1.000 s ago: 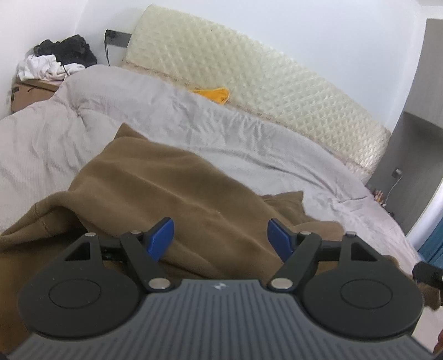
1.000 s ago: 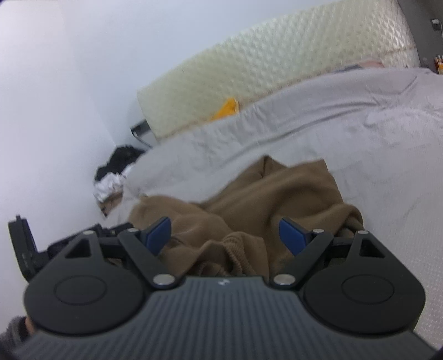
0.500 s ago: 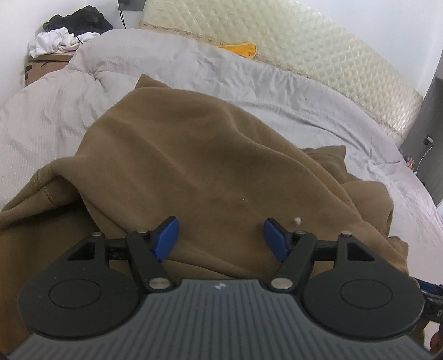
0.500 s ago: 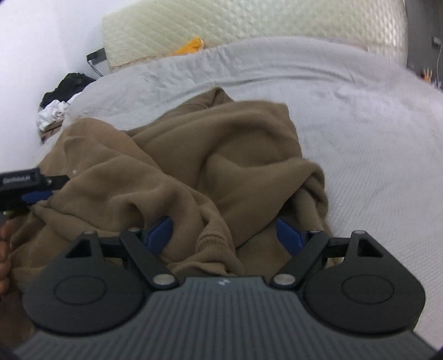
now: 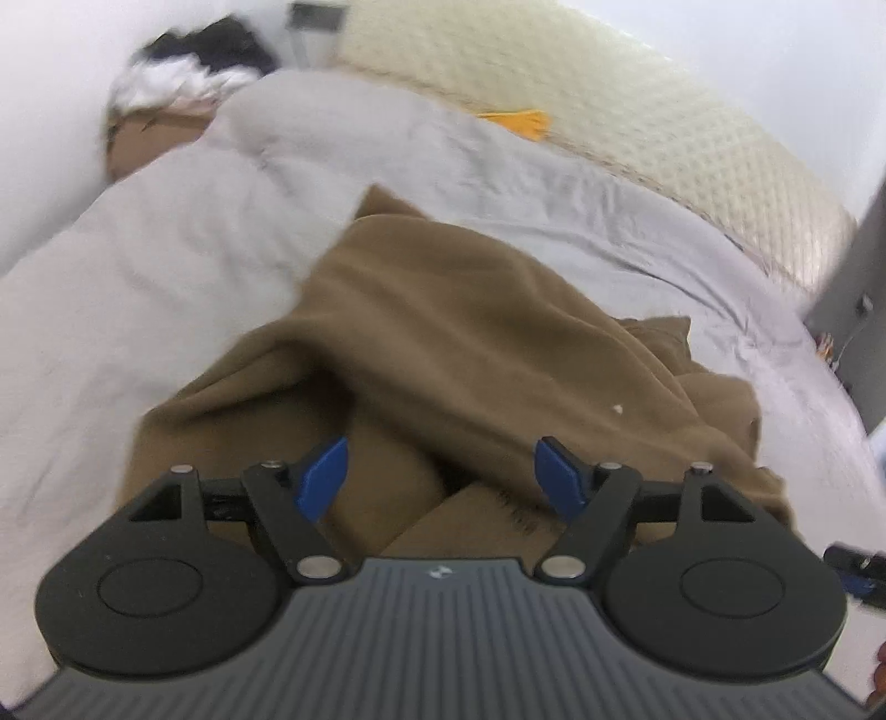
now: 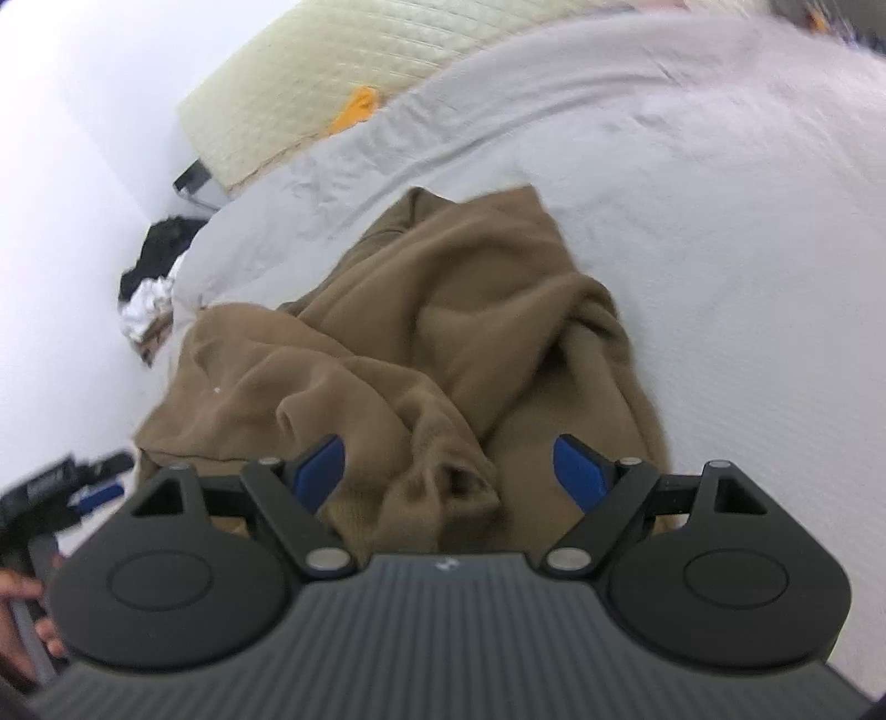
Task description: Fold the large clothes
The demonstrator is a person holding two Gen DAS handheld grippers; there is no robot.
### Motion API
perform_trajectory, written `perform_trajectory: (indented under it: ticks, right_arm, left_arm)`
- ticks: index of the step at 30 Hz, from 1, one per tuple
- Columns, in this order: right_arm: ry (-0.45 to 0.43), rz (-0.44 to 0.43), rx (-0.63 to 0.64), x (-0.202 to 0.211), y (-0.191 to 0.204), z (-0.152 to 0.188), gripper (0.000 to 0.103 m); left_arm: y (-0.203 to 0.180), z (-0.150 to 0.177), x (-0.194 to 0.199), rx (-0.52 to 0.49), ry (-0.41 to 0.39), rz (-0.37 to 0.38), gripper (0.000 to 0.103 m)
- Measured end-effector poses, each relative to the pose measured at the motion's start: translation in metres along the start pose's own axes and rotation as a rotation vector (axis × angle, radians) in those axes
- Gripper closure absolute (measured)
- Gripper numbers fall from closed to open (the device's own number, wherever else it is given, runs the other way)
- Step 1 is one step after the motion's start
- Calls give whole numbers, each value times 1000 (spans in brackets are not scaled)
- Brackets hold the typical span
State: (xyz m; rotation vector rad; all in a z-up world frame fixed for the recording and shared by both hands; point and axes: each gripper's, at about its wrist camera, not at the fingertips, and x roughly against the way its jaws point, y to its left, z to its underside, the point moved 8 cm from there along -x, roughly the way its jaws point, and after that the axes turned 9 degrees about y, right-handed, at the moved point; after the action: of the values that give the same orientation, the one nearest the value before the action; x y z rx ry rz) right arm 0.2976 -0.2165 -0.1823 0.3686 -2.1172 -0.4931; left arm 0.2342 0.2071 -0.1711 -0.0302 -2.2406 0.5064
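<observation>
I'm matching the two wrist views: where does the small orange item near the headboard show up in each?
Left wrist: the orange item is top centre, right of middle, between grey bedding and cream headboard.
Right wrist: the orange item is upper left of centre, at the headboard's lower edge.
Shared landmark: the brown garment in mid-frame.

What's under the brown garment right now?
The brown garment lies crumpled on the grey bedcover, which shows all around it. At the near edge its own folded layers overlap. Whatever lies beneath the bunched middle is covered and cannot be seen.
</observation>
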Motion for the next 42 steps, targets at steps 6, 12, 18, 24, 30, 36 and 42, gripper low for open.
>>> perform_trajectory:
  ticks: [6,12,18,24,30,36,42]
  right_arm:
    - [140,148,-120,15,-44,26,19]
    - [178,207,-325,17,-85,47,19]
    - [275,183,-390,-5,-85,65,19]
    - [382,203,-285,-32,-64,82,15]
    - [397,85,-301,-28,-53,90,15]
    - [302,-212,-275,2,-23,83,14]
    - [275,-293,-274,9,-16,80,15]
  left_arm:
    - [65,18,57,156,103,-16,24]
    - [112,44,67,271,218,-53,24]
    - [139,67,42,451,370,4,24]
    - [132,75,30,382,446,-115,24]
    - [107,89,27,227,525,-183,18]
    - [89,101,40,180,556,-58,18]
    - [100,89,67,299,512,218,19]
